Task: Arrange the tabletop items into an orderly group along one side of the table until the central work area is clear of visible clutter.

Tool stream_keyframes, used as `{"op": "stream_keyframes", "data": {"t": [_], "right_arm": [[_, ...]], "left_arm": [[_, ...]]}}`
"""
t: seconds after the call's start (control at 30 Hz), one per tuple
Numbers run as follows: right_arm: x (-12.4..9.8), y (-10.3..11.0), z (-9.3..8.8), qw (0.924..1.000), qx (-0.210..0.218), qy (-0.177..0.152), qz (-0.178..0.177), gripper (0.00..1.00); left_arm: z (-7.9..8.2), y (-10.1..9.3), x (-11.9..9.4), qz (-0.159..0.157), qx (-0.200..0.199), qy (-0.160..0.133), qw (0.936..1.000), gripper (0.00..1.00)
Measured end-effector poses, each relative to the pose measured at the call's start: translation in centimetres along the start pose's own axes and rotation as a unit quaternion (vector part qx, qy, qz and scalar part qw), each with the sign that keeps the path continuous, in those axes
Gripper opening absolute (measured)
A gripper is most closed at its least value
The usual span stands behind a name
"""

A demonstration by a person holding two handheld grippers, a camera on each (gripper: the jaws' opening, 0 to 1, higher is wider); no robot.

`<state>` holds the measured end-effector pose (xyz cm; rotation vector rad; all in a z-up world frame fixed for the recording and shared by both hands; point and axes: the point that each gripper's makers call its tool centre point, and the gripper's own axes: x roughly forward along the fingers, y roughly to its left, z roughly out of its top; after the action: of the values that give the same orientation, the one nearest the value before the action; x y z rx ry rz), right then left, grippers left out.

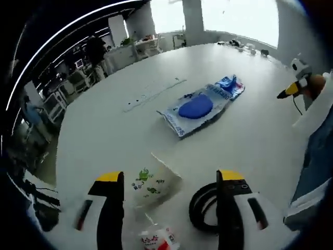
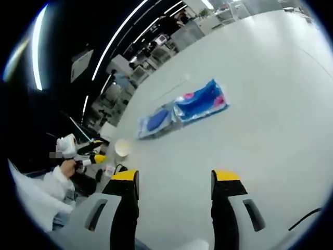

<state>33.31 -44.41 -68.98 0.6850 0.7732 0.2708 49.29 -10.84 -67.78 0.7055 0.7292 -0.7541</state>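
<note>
A blue and white packet lies flat near the middle of the white bench, with a rounded blue shape showing through its clear front. In the right gripper view the same item appears as a blue packet in two joined parts, the farther part showing pink marks.

Close to the left gripper, three smaller things sit near the bench edge: a white paper bag printed with green figures, lying between the jaws; a black ring, touching or just beside the right-hand jaw; and a small white and red wrapper at the bottom of the view. The left gripper is released, its jaws spread wide, grasping nothing.

The right gripper is likewise released, jaws well apart over bare bench. In its view the other gripper, yellow-tipped, shows at the left, held by a hand in a white sleeve, with a pale round object just beside it.

A thin pale strip lies on the bench beyond the packet.
</note>
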Motion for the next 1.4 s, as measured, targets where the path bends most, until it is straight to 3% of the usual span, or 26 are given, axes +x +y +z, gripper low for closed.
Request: {"op": "stream_keyframes", "data": {"t": [0.17,0.37,0.5,0.8,0.93,1.07,1.17,1.3,1.4], "right_arm": [[0.0,-0.5,0.1,0.9999,0.012,-0.002,-0.004,0.54],[0.1,-0.7,0.1,0.9998,0.017,-0.004,-0.008,0.53],[0.2,-1.0,-0.4,0.9996,0.026,-0.001,-0.008,0.53],[0.6,-0.9,-0.7,0.9994,0.032,0.009,-0.012,0.51],[0.8,-0.7,-1.0,0.9993,0.033,0.017,-0.012,0.51],[0.9,-0.8,-1.1,0.9992,0.032,0.022,-0.014,0.50],[0.9,-0.9,-1.2,0.9991,0.032,0.024,-0.015,0.50],[1.0,-0.8,-1.6,0.9989,0.033,0.029,-0.015,0.50],[1.0,-0.8,-1.7,0.9988,0.034,0.031,-0.015,0.50]], "left_arm": [[0.2,0.9,1.2,-0.023,0.014,0.003,0.9996,0.71],[-1.0,1.2,2.6,-0.044,0.108,0.048,0.9920,0.71],[-2.1,0.0,3.6,-0.087,0.073,0.070,0.9911,0.72],[-3.0,-0.1,5.5,-0.092,0.096,0.098,0.9862,0.63],[-3.2,0.1,6.0,-0.090,0.069,0.105,0.9881,0.53],[-3.5,0.2,6.4,-0.083,0.071,0.109,0.9880,0.47],[-3.4,0.6,6.6,-0.073,0.063,0.105,0.9897,0.46],[-2.8,0.9,6.7,-0.057,0.003,0.080,0.9952,0.43],[-2.8,1.0,6.5,-0.052,-0.014,0.072,0.9960,0.41]]}}
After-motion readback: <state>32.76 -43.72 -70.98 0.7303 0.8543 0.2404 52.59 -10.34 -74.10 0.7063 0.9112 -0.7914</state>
